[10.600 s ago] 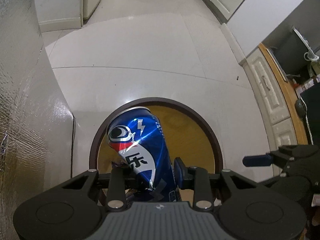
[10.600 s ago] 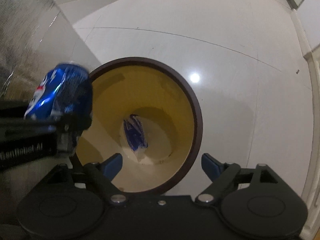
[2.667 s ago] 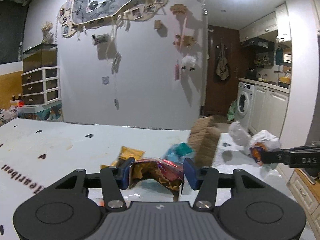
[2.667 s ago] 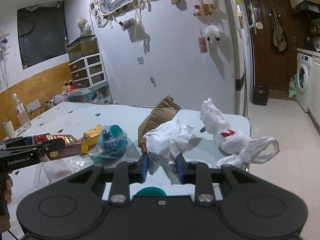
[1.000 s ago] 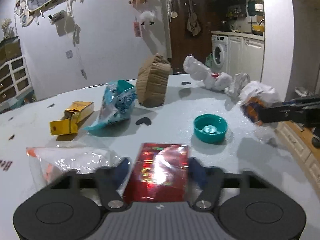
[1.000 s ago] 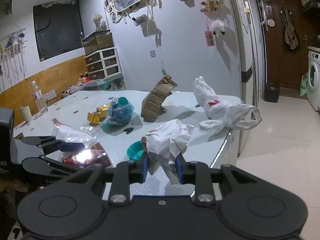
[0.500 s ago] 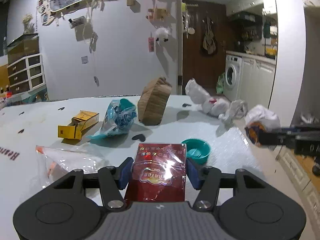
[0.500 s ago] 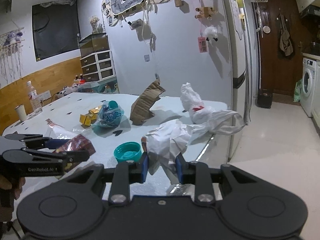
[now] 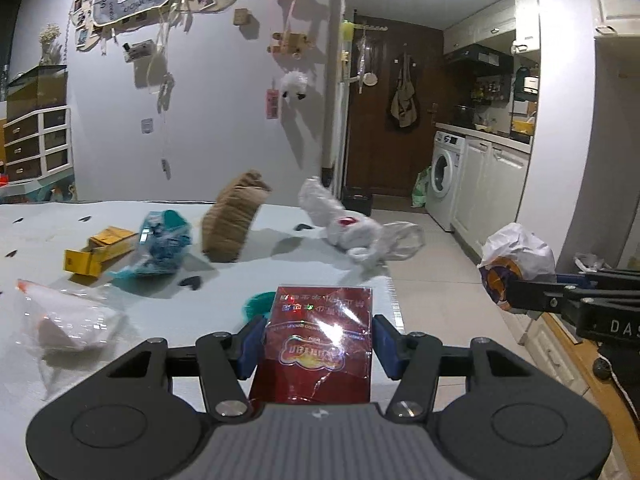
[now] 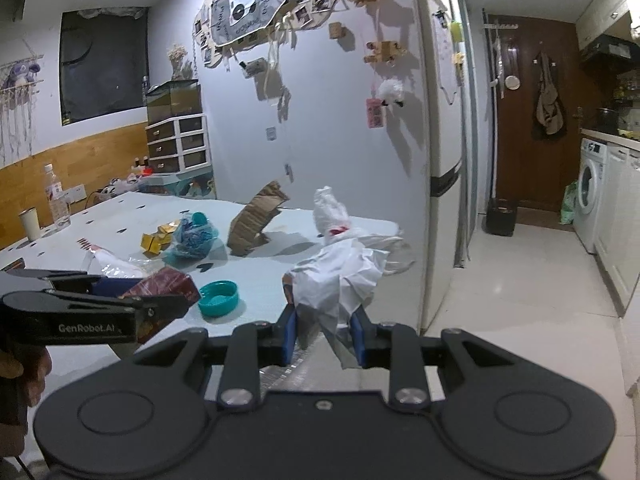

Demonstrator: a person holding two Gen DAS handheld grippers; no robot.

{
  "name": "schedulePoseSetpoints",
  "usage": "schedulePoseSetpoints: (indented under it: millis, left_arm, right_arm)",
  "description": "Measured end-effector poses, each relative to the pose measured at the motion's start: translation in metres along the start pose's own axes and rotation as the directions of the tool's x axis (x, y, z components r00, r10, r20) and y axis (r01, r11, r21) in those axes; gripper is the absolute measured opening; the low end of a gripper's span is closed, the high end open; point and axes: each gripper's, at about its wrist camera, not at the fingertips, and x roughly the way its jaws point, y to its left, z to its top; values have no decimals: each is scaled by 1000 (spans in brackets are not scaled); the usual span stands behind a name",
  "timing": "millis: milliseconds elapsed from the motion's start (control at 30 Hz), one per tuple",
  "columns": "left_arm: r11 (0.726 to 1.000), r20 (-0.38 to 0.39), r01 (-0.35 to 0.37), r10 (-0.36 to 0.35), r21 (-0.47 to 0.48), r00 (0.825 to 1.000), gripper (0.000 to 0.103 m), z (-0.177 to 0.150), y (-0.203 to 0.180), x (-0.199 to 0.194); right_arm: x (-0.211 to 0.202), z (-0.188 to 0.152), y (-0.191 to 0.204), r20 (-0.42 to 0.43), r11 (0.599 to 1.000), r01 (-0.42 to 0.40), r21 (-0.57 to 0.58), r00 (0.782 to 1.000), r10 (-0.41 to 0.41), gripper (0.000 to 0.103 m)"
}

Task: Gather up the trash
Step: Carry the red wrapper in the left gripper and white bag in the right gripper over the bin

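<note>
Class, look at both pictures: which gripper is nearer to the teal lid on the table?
Left. The left gripper, shut on a red packet, hangs just beside the teal lid. The right gripper, shut on crumpled white paper, is farther off, past the table's edge.

The left gripper (image 9: 316, 344) points slightly downward, its blue pads pressed against a red packet (image 9: 318, 340). The right gripper (image 10: 325, 334), alongside and likewise tilted, is clamped narrowly on crumpled white wrapping (image 10: 340, 280).

A home; washing machine (image 9: 442, 178) by kitchen cabinets (image 9: 490, 196); photo-decked wall (image 10: 280, 8).
</note>
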Motion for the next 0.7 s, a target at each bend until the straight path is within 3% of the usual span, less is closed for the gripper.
schedulePoseSetpoints:
  millis: [467,700]
  left_arm:
    - [996,-1,67,-68,53,998,57,-7,-83,0]
    - [990,-44,123,-120,72,992,56,-20,-134,15]
  right_arm:
    - [-52,-20,-62,3,993,118,26,993,-118,29]
    - [-77,-38,-98,-13,984,175,43,985,-175,29]
